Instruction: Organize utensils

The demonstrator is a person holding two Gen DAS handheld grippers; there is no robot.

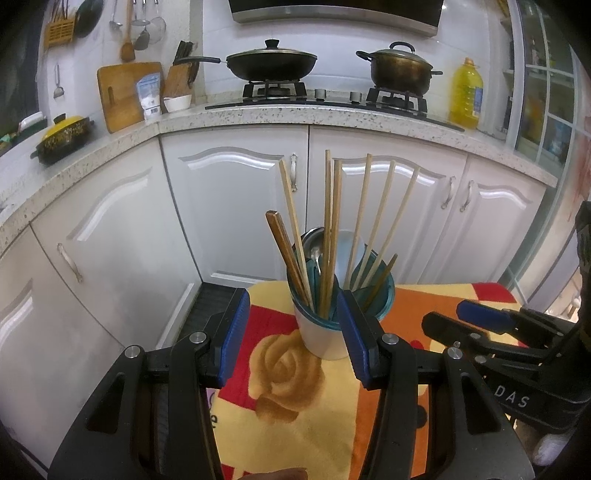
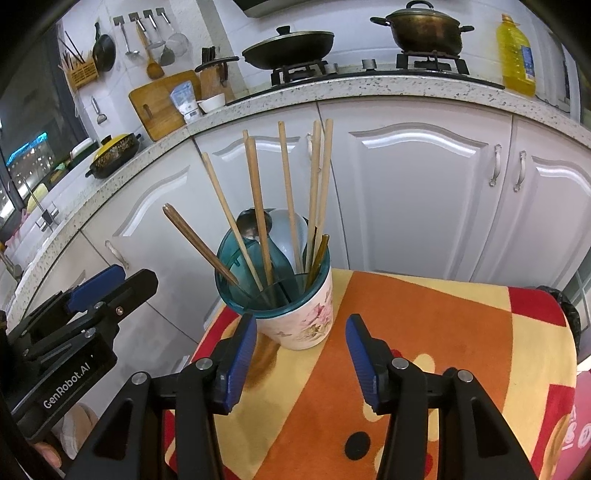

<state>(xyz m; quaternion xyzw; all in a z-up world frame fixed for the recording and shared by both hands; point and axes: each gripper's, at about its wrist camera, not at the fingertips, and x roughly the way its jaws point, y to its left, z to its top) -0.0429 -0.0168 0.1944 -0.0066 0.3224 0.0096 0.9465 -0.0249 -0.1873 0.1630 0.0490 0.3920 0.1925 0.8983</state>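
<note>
A white ceramic cup (image 2: 308,321) with a pink flower print stands on a cloth (image 2: 424,332) patterned in orange, yellow and red, with a large rose motif on the side seen from the left wrist. A translucent teal plastic liner (image 2: 236,258) sits inside the cup, its rim rising above the cup's edge. Out of it stick several long, pale wooden chopsticks (image 2: 286,177), fanned at different angles, along with a darker brown pair (image 2: 192,236) leaning out to one side. A shiny metal spoon (image 2: 251,223) and a pale rounded spoon bowl (image 2: 291,229) show behind the sticks.

The left gripper (image 1: 291,332) is held low and level, pointing at the cup (image 1: 321,336) from close in; its blue ribbed pads (image 1: 232,332) stand wide apart with nothing between them, the cup lying just beyond the tips. The right gripper (image 2: 301,360) points at the cup from the other side, its jaws likewise spread wide and holding nothing, the cup standing just past the fingertips. Each gripper's black frame shows at the edge of the other's view, so the two sit side by side, near each other.

Behind the cloth are glossy white cabinet doors (image 2: 424,184) with moulded panels and metal handles, under a speckled stone worktop (image 2: 369,88) that carries a gas hob with a black wok (image 2: 288,46) and a dark lidded pot (image 2: 424,31), a yellow oil bottle (image 2: 515,55) and a wooden chopping board (image 2: 159,105).
</note>
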